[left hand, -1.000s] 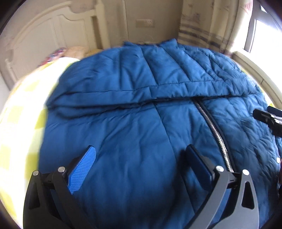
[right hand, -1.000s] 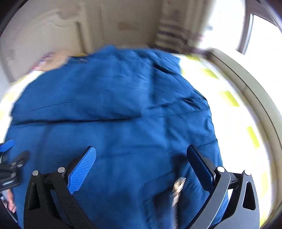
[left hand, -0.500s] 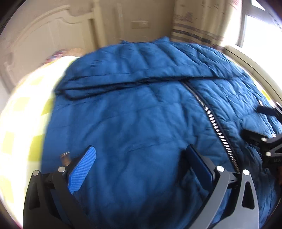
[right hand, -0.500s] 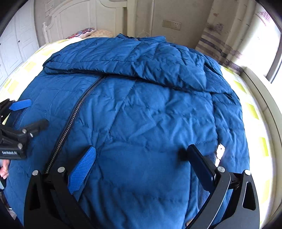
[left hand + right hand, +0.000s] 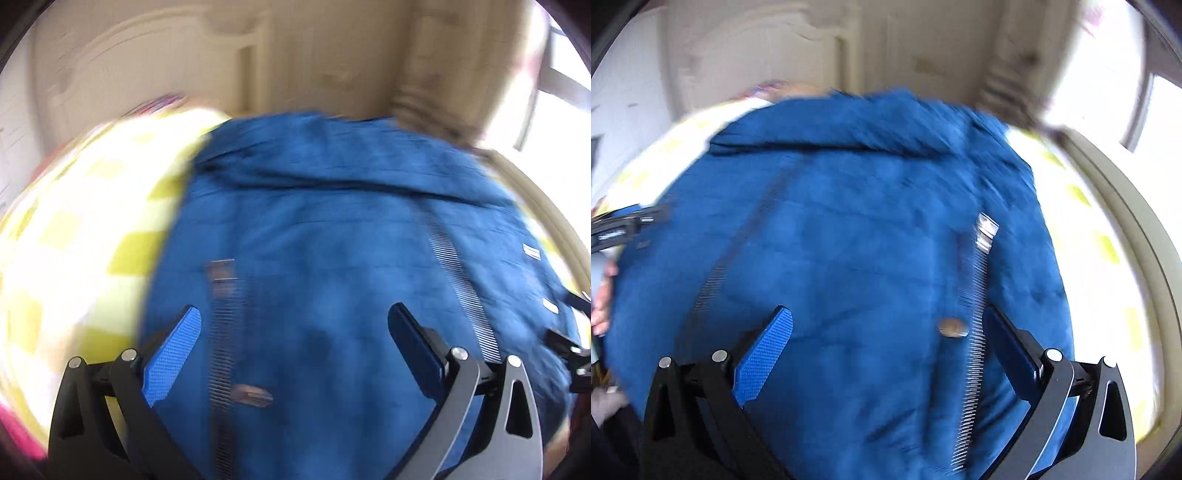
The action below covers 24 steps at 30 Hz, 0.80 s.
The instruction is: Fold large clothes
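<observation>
1. L gripper (image 5: 293, 339): jaws standing wide apart, gripping nothing; blue pads showing on both fingers.
2. R gripper (image 5: 886, 341): same, jaws spread wide, nothing between them.
3. Blue padded jacket (image 5: 332, 240) is lying spread flat on the bed, filling the gap between both sets of jaws and running out ahead of them; whether the fingertips are touching the fabric, can't tell.
4. Look of it: deep blue, quilted/puffy, creased; both views are badly motion-blurred so stitching detail isn't readable. Far end is showing a folded-over band of fabric across its width (image 5: 849, 136).
5. Zips: in the L view one silver zip line (image 5: 221, 332) is running just inside the L finger, with a pull tab beside it; another zip (image 5: 458, 273) is running diagonally just outside the R finger. In the R view one zip (image 5: 975, 332) is lying right beside the R finger, another (image 5: 738, 251) going off diagonally to the left.
6. Bed cover (image 5: 85, 236), white w/ yellow-green checks, is showing left of the jacket in the L view and at both sides in the R view.
7. Count: 1 jacket, 2 grippers, 2 zip lines per view. Each gripper is peeking into the other's view at the edge (image 5: 569, 347).
8. A bare hand (image 5: 602, 299) is showing at the left edge of the R view.
9. Beyond: cream headboard (image 5: 147, 74), window at the right (image 5: 1160, 110).
</observation>
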Each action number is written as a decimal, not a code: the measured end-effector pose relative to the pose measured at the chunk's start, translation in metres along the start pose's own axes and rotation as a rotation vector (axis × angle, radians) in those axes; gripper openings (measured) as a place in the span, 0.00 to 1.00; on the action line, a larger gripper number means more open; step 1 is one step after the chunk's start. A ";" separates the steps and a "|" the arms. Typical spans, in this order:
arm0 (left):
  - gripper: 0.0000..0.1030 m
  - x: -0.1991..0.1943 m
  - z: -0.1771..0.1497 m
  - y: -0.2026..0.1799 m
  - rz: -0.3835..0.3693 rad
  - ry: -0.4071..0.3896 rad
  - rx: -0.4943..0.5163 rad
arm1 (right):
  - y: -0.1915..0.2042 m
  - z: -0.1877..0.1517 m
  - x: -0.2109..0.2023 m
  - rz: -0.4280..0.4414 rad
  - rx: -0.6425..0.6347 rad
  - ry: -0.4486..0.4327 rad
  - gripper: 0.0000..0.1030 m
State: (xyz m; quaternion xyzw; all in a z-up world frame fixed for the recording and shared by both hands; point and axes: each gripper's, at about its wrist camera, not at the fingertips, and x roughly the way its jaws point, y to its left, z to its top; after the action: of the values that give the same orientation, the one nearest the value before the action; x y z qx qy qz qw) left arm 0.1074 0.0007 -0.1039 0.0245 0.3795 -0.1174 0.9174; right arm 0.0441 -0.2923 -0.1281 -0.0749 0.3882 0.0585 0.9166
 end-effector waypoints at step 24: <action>0.97 -0.015 -0.052 0.017 0.064 0.083 0.075 | -0.029 -0.052 -0.010 -0.079 0.048 0.030 0.95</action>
State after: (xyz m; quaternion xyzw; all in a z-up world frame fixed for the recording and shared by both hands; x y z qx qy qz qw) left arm 0.0650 0.0276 -0.1309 0.0757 0.4115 -0.1009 0.9026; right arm 0.0058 -0.3303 -0.1538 -0.0691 0.3998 0.0119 0.9139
